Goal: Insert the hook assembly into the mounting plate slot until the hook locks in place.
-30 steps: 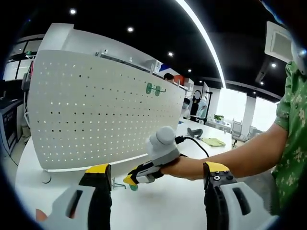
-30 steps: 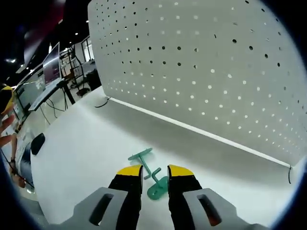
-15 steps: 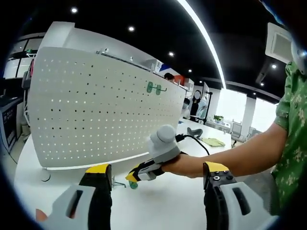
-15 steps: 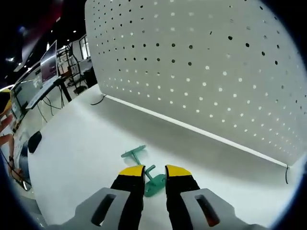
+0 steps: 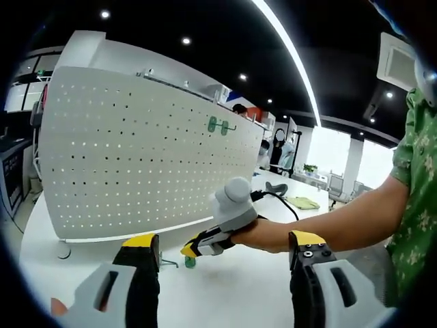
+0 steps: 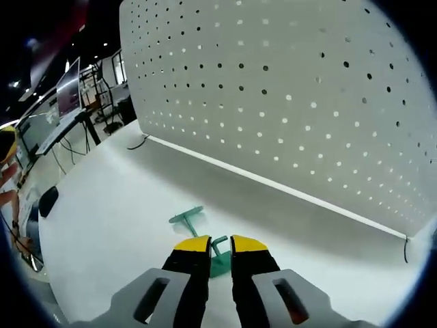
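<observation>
Worktop [image 6: 116, 205]: white and broad, it carries the pegboard and the loose hook; in the left gripper view it runs on to the right, where a yellowish flat item [image 5: 303, 202] lies well off.
Pegboard [image 5: 136, 157]: the white mounting plate stands upright on the worktop, dotted with rows of small holes; in the right gripper view its face [image 6: 287, 96] rises just beyond my right jaws.
My arm [image 5: 321, 222]: bare forearm reaching in from the right in the left gripper view, with a green patterned sleeve above it.
Left gripper [image 5: 222, 256]: my jaws stand wide apart, yellow-tipped, with nothing between them; they hang above the worktop in front of the pegboard.
Right gripper [image 6: 219, 244]: my jaws are drawn narrow, tips close together, with the near end of the green hook between them; I cannot tell whether they fully pinch it. In the left gripper view this gripper [image 5: 196, 247] sits low at the worktop, close to the pegboard's foot.
Green hook [image 6: 198, 229]: the task's piece lies on the worktop short of the pegboard, its T-shaped end pointing away to the left, its rounded end at my right jaws.
Mounted hook [image 5: 220, 126]: a second green hook sits high on the pegboard's face, toward its right side.
</observation>
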`<state>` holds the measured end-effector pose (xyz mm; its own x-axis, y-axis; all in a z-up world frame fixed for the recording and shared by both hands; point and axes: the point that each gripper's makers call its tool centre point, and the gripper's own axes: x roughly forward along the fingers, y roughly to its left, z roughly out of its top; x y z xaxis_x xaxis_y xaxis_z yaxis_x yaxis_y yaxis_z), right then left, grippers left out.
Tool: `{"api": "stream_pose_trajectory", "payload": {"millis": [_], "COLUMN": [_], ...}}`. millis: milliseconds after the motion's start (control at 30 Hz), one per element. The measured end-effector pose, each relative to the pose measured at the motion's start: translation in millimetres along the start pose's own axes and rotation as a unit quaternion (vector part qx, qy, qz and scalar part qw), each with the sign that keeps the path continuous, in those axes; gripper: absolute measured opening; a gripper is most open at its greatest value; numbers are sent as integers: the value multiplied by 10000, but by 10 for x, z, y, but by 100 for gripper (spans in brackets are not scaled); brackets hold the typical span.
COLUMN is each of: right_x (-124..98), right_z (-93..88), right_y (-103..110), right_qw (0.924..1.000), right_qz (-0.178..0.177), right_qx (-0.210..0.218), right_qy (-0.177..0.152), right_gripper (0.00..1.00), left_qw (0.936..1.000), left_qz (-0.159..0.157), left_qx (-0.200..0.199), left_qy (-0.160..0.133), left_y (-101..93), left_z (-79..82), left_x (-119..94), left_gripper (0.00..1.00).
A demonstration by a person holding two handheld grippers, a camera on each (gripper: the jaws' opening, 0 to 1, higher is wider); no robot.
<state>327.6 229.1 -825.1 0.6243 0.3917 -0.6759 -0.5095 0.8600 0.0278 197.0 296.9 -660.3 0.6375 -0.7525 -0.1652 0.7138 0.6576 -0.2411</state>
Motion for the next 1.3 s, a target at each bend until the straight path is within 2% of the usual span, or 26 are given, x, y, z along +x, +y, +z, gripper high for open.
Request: {"api": "stream_pose_trajectory", "payload": {"millis": [467,567,833,967,1300], "right_x": [-33,-48,-47,-32,-12], "right_z": [25,26,-4,-41,-86], "right_y": [29,30,19,19,15], "right_qw": [9998,9996,9996,9996,9994], "right_qz": [114,136,131,148,156], "right_qx": [-153,-206,-260,-229,-284], "right_qy": [-93,-102,-59,-15,83], "right_gripper": [6,1,2,6,5], "left_qw": [10000,10000,10000,10000,10000], "left_qz": [-16,-26,-38,-45,-36], "left_qx": [-6,-5,-13,-14,-16], "left_qy": [23,31,20,26,30], "left_y": [-1,-3,-5,-5,13], "left_z": [-13,-20,-11,-14,-14], "left_x": [32,39,51,54,54], "left_gripper": [79,79,79,79,79]}}
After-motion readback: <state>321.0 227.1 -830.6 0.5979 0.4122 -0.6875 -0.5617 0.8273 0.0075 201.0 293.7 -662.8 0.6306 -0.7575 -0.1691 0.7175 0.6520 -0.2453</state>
